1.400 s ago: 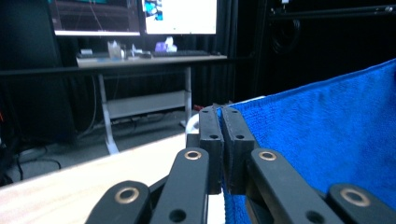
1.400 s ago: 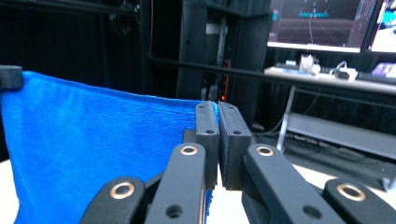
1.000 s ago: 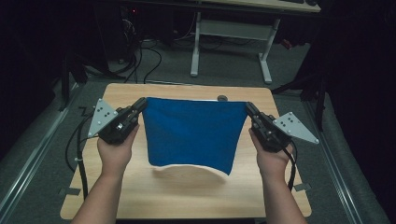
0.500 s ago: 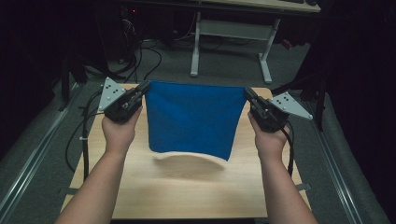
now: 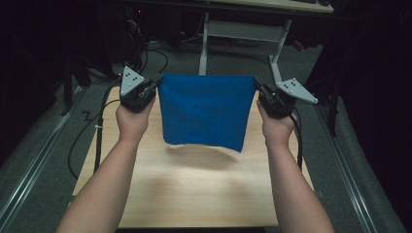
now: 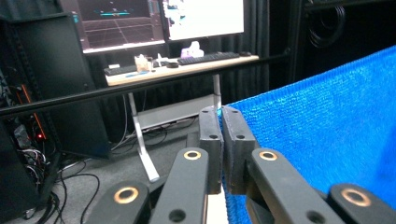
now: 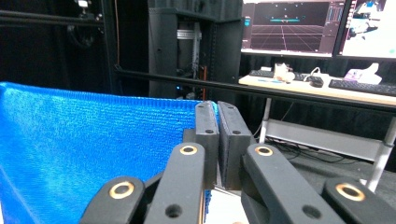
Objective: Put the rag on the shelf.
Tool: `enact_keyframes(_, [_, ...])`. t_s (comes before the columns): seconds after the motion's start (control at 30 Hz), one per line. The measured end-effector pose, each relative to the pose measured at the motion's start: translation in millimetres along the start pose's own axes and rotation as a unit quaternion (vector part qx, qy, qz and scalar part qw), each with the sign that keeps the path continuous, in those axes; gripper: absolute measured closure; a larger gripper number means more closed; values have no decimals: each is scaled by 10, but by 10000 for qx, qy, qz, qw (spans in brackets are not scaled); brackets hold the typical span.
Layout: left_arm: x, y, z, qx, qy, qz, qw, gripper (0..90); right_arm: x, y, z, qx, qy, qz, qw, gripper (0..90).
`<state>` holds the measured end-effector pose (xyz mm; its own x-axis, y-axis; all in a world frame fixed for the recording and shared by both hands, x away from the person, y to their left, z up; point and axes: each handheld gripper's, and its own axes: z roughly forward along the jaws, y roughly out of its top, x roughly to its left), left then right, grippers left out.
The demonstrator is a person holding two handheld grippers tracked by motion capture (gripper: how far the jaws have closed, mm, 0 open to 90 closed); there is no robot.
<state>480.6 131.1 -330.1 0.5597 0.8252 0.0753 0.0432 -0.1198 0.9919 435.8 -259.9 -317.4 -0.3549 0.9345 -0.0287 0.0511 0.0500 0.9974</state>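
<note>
Left tool (image 5: pixel 154 86) black, grey three-cornered plate on top with small dark holes; right tool (image 5: pixel 258 87) alike; black cable trails from each; jaw links black with brass-ringed pivots; forearms bare, no sleeves.

Both forearms reach in from the near side, raised and spread well apart. The left gripper (image 5: pixel 154 87) and the right gripper (image 5: pixel 260 90) are level (grey plates on top), fingers (image 6: pixel 211 140) pressed together, each clamped on an upper corner of the blue cloth (image 5: pixel 206 110).
</note>
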Motion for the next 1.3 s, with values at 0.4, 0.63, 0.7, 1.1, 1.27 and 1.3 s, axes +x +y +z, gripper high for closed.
enact_keyframes(0.4, [148, -140, 426, 728, 114, 42, 9973, 875, -166, -34, 459, 505, -138, -43, 9986, 885])
enact_keyframes(0.63, [130, -451, 574, 1405, 61, -67, 9900, 874, -209, -320, 660, 1037, -156, 131, 9944, 885])
enact_keyframes(0.7, [141, -559, 593, 1570, 11, -129, 9875, 874, -218, -447, 694, 1229, -151, 175, 9922, 885])
enact_keyframes(1.1, [109, -995, 613, 1951, -351, -481, 9790, 876, -152, -1072, 746, 1838, 18, 325, 9824, 884])
enact_keyframes(1.27, [46, -1095, 639, 1984, -443, -486, 9779, 875, -86, -1221, 769, 1955, 114, 366, 9799, 884])
enact_keyframes(1.3, [39, -1116, 647, 1980, -456, -499, 9779, 876, -74, -1244, 779, 1964, 135, 375, 9797, 884])
